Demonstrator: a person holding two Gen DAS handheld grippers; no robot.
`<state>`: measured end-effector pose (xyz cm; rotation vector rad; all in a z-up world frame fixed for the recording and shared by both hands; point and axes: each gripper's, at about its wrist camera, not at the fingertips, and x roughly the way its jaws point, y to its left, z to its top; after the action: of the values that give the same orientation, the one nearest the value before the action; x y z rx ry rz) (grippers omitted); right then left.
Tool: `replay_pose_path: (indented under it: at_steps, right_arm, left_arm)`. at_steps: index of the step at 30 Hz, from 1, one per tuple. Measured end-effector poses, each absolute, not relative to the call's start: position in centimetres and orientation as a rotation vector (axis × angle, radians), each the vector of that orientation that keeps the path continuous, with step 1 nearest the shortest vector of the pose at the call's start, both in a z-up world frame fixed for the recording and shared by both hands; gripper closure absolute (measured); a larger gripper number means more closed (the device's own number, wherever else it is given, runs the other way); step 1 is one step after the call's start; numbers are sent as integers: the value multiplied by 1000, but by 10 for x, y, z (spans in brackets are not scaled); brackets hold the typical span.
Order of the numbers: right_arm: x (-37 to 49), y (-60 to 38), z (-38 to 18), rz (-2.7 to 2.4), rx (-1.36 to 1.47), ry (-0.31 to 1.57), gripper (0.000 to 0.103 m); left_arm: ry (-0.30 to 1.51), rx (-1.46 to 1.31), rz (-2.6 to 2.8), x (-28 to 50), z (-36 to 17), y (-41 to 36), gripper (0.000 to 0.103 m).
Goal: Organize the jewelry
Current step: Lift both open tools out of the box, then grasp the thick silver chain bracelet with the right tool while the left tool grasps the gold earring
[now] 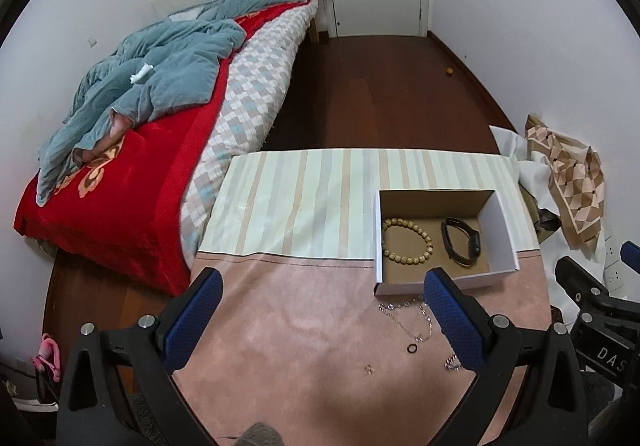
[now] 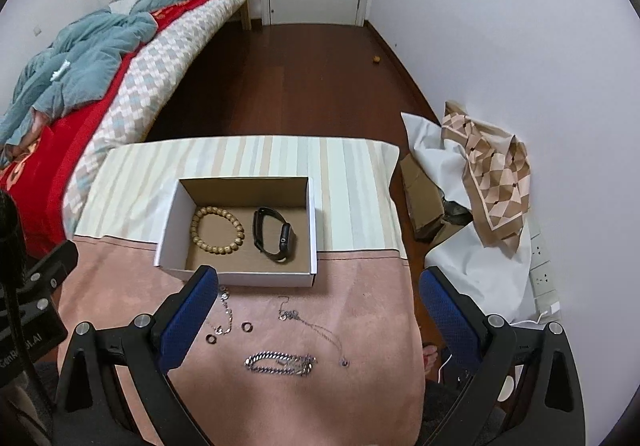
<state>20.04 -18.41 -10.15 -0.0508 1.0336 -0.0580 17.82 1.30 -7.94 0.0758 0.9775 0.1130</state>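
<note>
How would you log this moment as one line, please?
box: bead bracelet, black band | cloth: chunky chain, thin necklace, two rings | left gripper, right gripper: open, empty

I see even, soft indoor light, faint shadows, sharp centres, and heavy fisheye bending toward black corners.

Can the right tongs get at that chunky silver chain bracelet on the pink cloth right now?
Probably yes. The right tongs are open and empty, and the chain bracelet lies flat on the pink cloth between the fingers, with nothing over it.
</note>
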Motion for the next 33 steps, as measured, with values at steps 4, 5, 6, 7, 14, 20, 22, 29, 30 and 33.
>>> replay_pose_path:
  at_steps: [4,5,6,7,14,20,22,29,30,33]
  right_arm:
    - [182,-183,-85,-46,-42,1008,1]
    - [177,-183,-82,-43,-37,1003,1]
    - [174,-183,-80,-39,-34,999,1]
    - [169,-183,-76,-36,-29,993,1]
    - [147,-200,-89,2,82,1015,1]
    - [141,-223,-172,-27,172,1177,5]
    - [139,-225,-204,-30,187,1225,21]
    - [138,-224,-282,-60,231,1304,45]
    - [138,-223,-287,-64,231,1301,47]
    - [136,-211,-294,-78,171,1243,57]
  left_arm:
    - [955,69,110,163,-68,13,0]
    - [950,67,112,159,-66,13,0]
    - [944,65,113,156,-63,14,0]
    - [939,63,115,153,-61,14,0]
    - [930,49,188,130,-72,30,0]
    - [1025,60,254,120,-133,46,0]
    - [1071,51,270,118,-157,50,0]
    - [1184,31,308,110,-219,63,0]
    - [1194,28,310,109,-225,65,0]
    - [1210,27,311,108,-238,67,0]
